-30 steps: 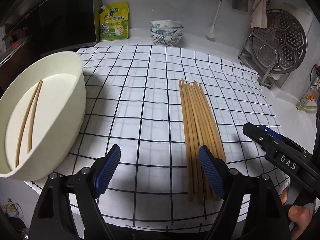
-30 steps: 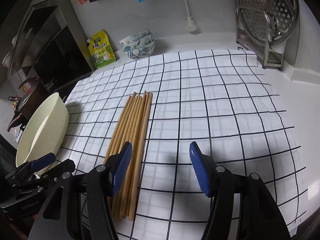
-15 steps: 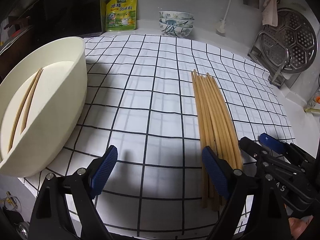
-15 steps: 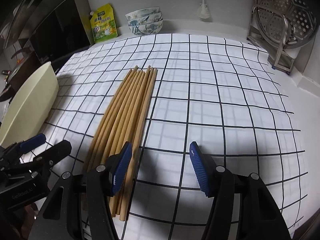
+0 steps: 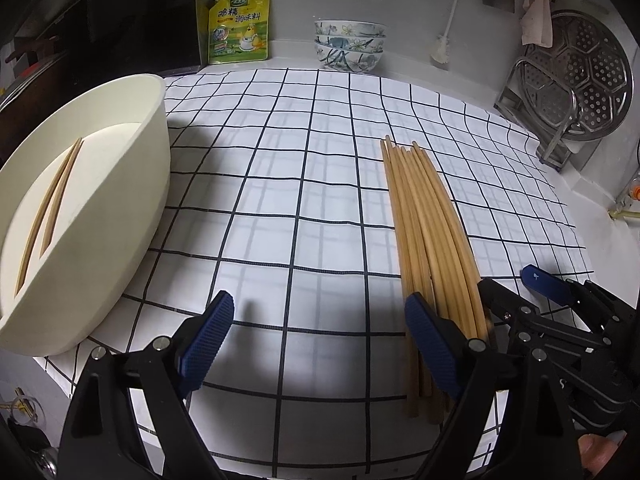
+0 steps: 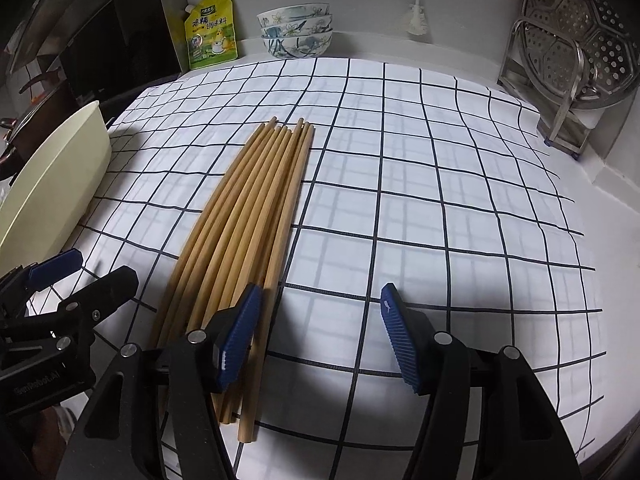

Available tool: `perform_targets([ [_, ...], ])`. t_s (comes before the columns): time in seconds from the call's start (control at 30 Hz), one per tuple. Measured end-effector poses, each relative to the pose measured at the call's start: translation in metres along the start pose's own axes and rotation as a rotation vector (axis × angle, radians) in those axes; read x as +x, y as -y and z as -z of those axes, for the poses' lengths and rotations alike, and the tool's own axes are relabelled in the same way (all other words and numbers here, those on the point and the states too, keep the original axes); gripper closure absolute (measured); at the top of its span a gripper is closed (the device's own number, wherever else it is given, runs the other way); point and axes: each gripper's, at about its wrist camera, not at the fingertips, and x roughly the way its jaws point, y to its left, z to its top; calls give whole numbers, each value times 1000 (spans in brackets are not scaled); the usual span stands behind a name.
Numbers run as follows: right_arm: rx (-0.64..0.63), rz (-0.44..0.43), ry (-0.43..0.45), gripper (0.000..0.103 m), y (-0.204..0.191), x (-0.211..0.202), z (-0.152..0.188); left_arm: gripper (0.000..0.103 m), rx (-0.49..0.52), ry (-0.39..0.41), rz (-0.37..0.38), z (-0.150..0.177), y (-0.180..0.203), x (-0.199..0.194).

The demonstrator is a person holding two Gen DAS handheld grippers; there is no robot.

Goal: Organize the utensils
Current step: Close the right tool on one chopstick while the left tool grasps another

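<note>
Several wooden chopsticks [image 5: 424,220] [image 6: 248,208] lie in a tight bundle on the checked cloth [image 5: 300,160], running away from me. Two more chopsticks [image 5: 52,204] rest inside the cream oval tub [image 5: 132,184] [image 6: 60,168] at the left. My left gripper [image 5: 318,304] [image 6: 102,266] is open over bare cloth; its right finger stands at the bundle's left edge, near its near end. My right gripper [image 6: 320,292] [image 5: 506,278] is open too. Its left finger sits over the bundle's right edge, and mostly cloth shows between the pads.
At the back wall stand stacked patterned bowls [image 5: 350,46] and a yellow-green seasoning pouch [image 5: 239,26]. A metal rack with a perforated steamer plate [image 5: 572,80] fills the back right. A dark stove area lies behind the tub. The cloth's front edge is just below the grippers.
The right gripper has rolled level, dropped and closed in on the bundle's near end, beside the left gripper. The left gripper's jaws stand a little wider.
</note>
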Motion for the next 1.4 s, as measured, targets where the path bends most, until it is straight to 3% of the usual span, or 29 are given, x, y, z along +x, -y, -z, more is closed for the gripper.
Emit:
perform_targets([
  [0.5,80,27,2,43,33,-3,2,15,28,9,-3,-4,14,11],
  [1.07,71,15,19,44,31,-5,1,14,73,-16,-100,-3,16,25],
  [1.4,59,31,25,44,28,-2,-2,13,66,-9,-111,-6,9,26],
])
